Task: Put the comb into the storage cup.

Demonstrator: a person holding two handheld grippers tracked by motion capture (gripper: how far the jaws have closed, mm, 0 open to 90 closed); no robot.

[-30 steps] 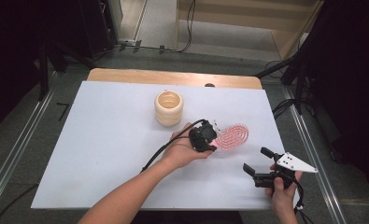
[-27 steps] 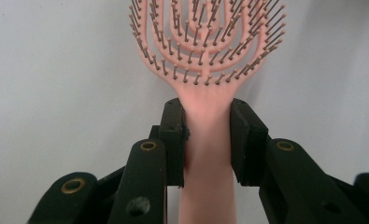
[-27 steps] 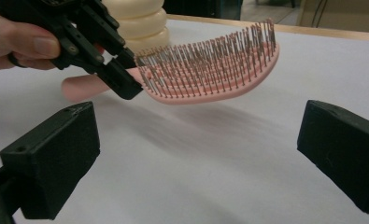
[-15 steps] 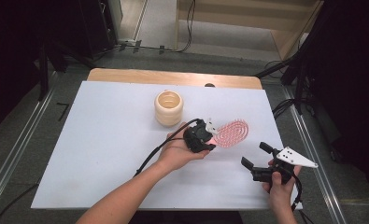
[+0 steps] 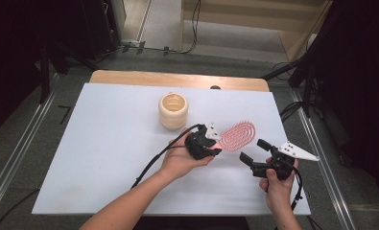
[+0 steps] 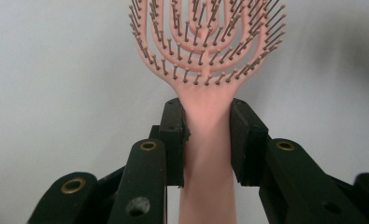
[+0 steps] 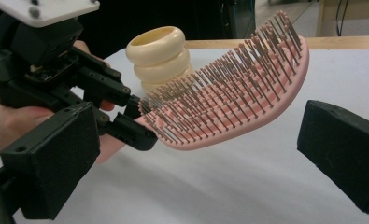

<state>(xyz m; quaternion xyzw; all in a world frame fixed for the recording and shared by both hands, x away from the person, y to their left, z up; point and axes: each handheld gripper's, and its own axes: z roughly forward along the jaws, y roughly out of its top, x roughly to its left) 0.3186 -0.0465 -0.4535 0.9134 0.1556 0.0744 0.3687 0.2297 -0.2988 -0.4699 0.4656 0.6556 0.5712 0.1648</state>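
- The left gripper (image 6: 206,135) is clamped on the handle of the pink brush (image 6: 205,60), one jaw on each side of the neck just below the head.
- In the right gripper view the brush (image 7: 233,100) is lifted off the table (image 7: 247,186), bristles up and its far end tilted higher; it hangs just right of the cup (image 5: 173,110), between the cup and the right gripper (image 5: 255,153).
- The right gripper (image 7: 191,158) is released, its jaws spread wide and holding nothing. It sits near the brush head, on the side away from the cup.
- The step in hand looks like a lift and carry of the brush, perhaps toward the cup (image 7: 162,56) or into a hand-over.
- To do it well, keep the squeeze firm: the handle is smooth and tapered, so a slack hold could let the heavier head swing down.
- Keep the wrist level, so the head does not dip and drag its bristles on the table.
- If the brush is to go in the cup, turn it handle-down well above the rim; the cup is light and narrow, and a knock from the side would likely tip it.
- If the right gripper is to take over, it should close on the solid rim of the head, not on the bristles, and the left should let go only after that.
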